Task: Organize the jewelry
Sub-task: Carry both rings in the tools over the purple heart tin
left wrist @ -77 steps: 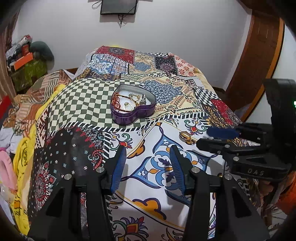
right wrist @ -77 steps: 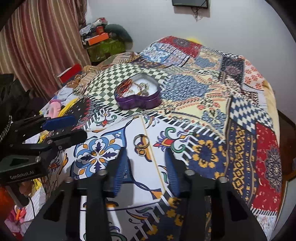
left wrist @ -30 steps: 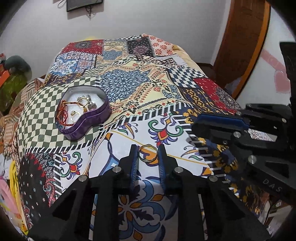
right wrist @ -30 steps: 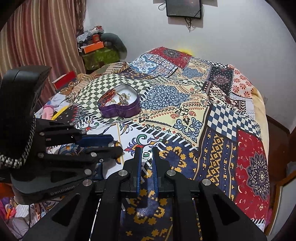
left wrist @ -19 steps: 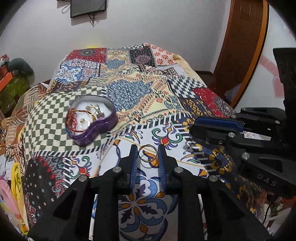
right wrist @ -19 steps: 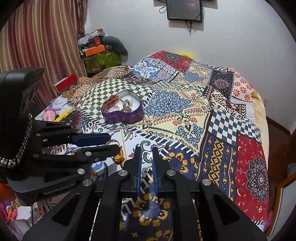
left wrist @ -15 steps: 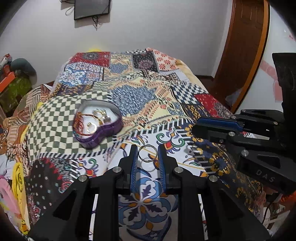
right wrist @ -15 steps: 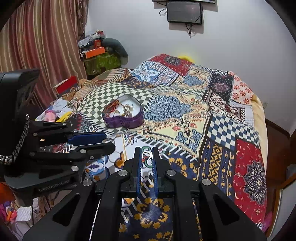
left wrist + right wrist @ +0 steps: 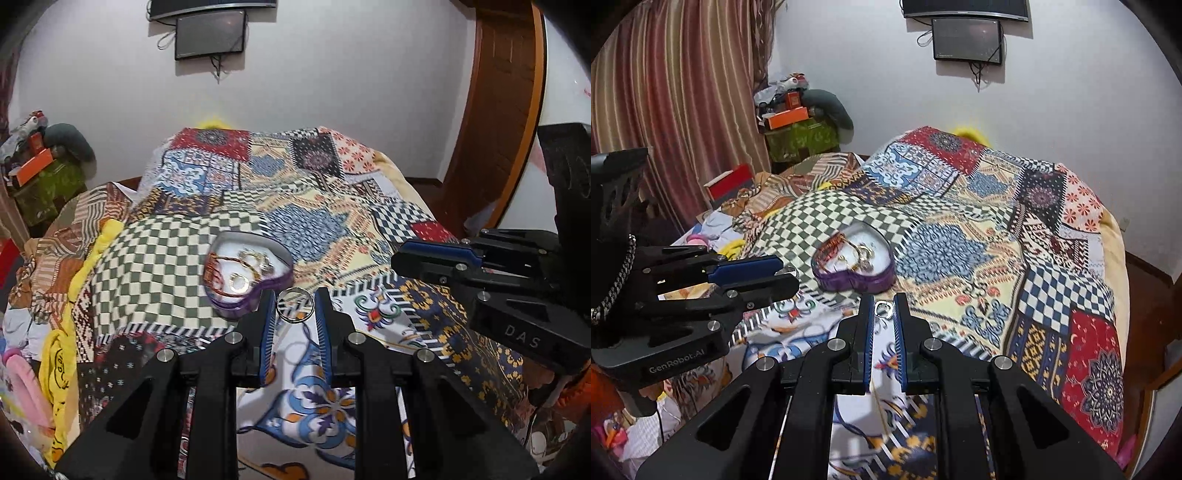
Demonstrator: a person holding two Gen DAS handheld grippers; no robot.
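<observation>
A purple heart-shaped jewelry box [image 9: 245, 308] sits open on the checkered part of the patchwork bedspread [image 9: 155, 258], with red and gold bangles and rings inside; it also shows in the right wrist view [image 9: 855, 278]. My left gripper [image 9: 295, 305] is shut on a silver bangle [image 9: 295, 305] and holds it in the air just right of the box. My right gripper [image 9: 884, 309] is shut on a small silver ring [image 9: 884, 309], lifted just in front of the box.
The bed's left side holds crumpled yellow and pink clothes [image 9: 55, 354]. A striped curtain [image 9: 676, 110] and a stack of boxes [image 9: 798, 129] stand at the far left. A wooden door frame [image 9: 498, 110] is at the right; screens hang on the wall [image 9: 967, 37].
Both grippers, open above the bedspread 2.6 s ago, have each closed on an item, lifted it off the bedspread and moved toward the heart box.
</observation>
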